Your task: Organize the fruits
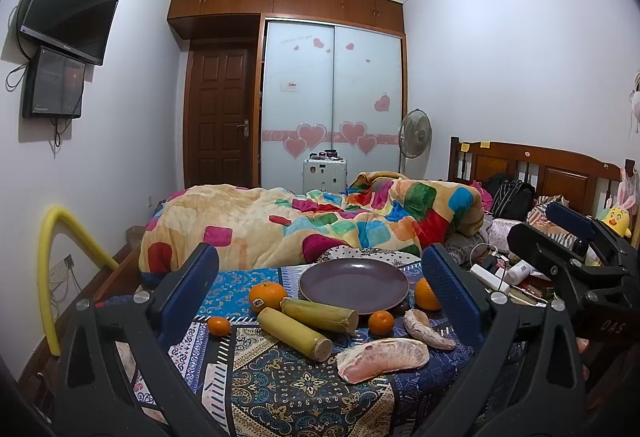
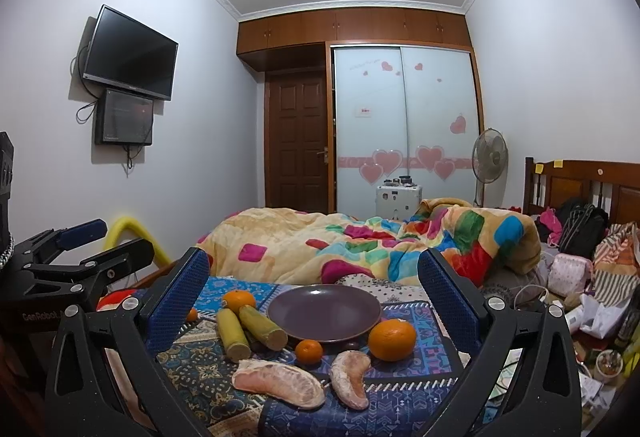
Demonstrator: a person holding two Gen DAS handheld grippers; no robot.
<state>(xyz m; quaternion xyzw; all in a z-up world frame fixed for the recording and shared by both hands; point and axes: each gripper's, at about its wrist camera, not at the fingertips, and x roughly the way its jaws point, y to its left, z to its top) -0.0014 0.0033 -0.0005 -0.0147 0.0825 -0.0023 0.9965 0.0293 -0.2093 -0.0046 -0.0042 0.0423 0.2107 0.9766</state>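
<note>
Fruits [image 2: 392,334] beside plate [image 2: 324,313] | left claw [image 1: 320,291] wide, empty | right claw [image 2: 314,301] wide, empty, level

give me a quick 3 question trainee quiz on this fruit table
1. True or false: the purple plate already holds fruit.
2. How many sugarcane pieces lie on the patterned cloth? A) one B) two C) four
3. Fill in: both the left claw and the right claw are ____.

Key: 1 false, it holds no fruit. 2 B. 3 open, holding nothing.
</note>
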